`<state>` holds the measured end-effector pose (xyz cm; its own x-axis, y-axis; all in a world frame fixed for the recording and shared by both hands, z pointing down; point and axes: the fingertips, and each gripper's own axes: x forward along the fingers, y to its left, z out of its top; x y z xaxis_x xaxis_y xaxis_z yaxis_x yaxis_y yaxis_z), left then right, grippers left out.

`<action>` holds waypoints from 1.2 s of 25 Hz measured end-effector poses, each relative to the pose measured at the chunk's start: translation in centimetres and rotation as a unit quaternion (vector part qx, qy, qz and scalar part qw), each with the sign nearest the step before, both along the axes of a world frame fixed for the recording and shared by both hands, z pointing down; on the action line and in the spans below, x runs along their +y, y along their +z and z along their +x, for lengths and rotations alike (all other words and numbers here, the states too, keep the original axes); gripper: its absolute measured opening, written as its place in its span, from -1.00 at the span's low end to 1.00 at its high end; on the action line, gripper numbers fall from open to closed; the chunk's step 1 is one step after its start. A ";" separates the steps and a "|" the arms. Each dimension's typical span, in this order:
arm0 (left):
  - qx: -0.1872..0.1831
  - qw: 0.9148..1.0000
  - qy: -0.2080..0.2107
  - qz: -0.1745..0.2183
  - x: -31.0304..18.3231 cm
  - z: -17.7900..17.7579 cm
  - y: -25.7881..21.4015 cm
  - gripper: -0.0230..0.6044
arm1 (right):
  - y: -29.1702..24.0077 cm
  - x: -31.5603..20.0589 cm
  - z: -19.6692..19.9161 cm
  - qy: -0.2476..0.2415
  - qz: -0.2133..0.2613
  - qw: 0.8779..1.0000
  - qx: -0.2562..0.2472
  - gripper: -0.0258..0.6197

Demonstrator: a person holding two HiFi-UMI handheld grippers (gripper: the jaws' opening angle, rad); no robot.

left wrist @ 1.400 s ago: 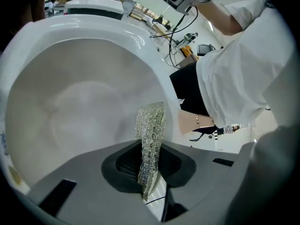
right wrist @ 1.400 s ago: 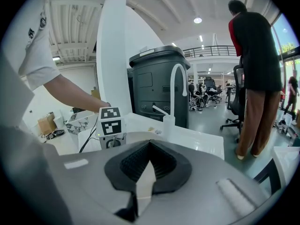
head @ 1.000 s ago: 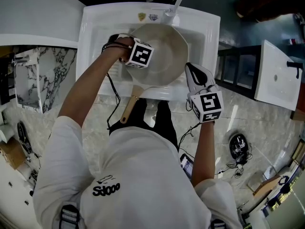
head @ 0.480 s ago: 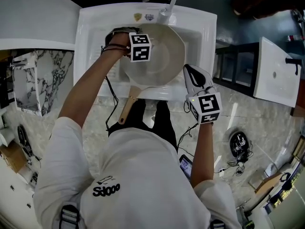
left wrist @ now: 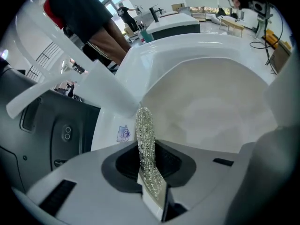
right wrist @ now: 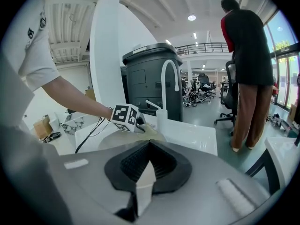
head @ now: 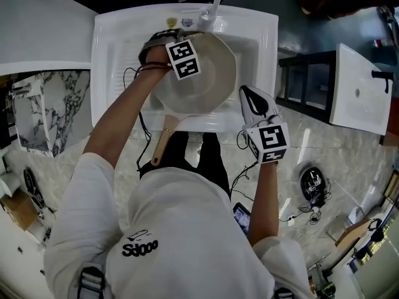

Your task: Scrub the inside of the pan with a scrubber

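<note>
Now | my left gripper [left wrist: 151, 191] clamps scrubber [left wrist: 145, 135] at rim of pan [left wrist: 220, 111] | right gripper [right wrist: 143, 186] closed, empty, beside pan | risk: unheld pan slides (slick sink [head: 112, 61])

Cream pan [head: 212, 80] lies in the sink [head: 109, 55], silvery scrubber [left wrist: 146, 139] upright over its inside.

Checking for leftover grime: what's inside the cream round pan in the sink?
The cream round pan holds only the left gripper, shut on a silvery mesh scrubber near its rim. The visible surface looks bare; the patch under the gripper and hand is covered.
</note>
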<state>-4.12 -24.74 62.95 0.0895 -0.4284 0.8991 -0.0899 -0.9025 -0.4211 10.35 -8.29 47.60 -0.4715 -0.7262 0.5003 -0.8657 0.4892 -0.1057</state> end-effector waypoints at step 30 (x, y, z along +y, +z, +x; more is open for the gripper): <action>-0.056 0.976 0.169 -0.122 12.1 5.3 6.8 -0.70 | 0.7 0.1 0.2 0.000 -0.011 1.000 -0.013 -0.89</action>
<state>1.14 -12.69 69.72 0.0838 -0.1636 0.9830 0.2655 -0.9471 -0.1803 10.59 -8.22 48.35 -0.4844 -0.7150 0.5041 -0.8625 0.4869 -0.1382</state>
